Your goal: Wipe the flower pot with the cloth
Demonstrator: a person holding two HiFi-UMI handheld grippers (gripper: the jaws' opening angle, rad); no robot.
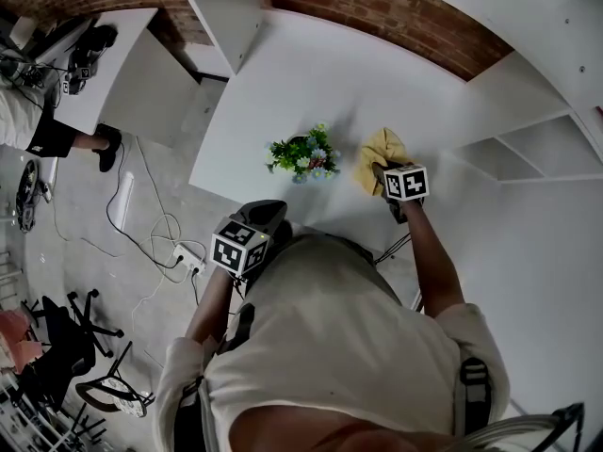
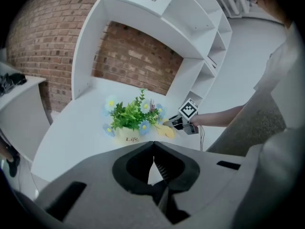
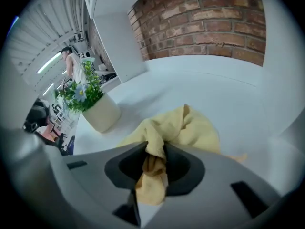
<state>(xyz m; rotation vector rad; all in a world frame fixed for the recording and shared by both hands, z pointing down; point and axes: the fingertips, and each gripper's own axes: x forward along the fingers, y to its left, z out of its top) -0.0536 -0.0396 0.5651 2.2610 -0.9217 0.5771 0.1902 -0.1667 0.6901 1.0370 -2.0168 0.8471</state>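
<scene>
Pinching a fold of the crumpled yellow cloth point(image 3: 190, 128) in the right tool point(image 3: 153, 151), low on the white surface point(image 1: 283, 73); left tool point(image 2: 153, 151) shut and empty, back near the body; likely calls for a leftward sweep to the cream flower pot point(image 3: 101, 113), upright with green leaves and blue flowers, near the cloth but not touching it

Pretty plain room tbh: a red brick wall point(image 1: 396, 12) runs along the top of the head view, with a big white desk point(image 1: 283, 83) pushed up against it and white open shelving point(image 1: 528, 149) off to the right. A second white table point(image 1: 127, 69) sits upper left. The grey floor point(image 1: 94, 271) down the left side has a white power strip point(image 1: 188, 255) with loose cables, and there's a black office chair point(image 1: 66, 328) lower left. Long ceiling strip lights point(image 3: 47, 63) glow at the left of the right gripper view.
</scene>
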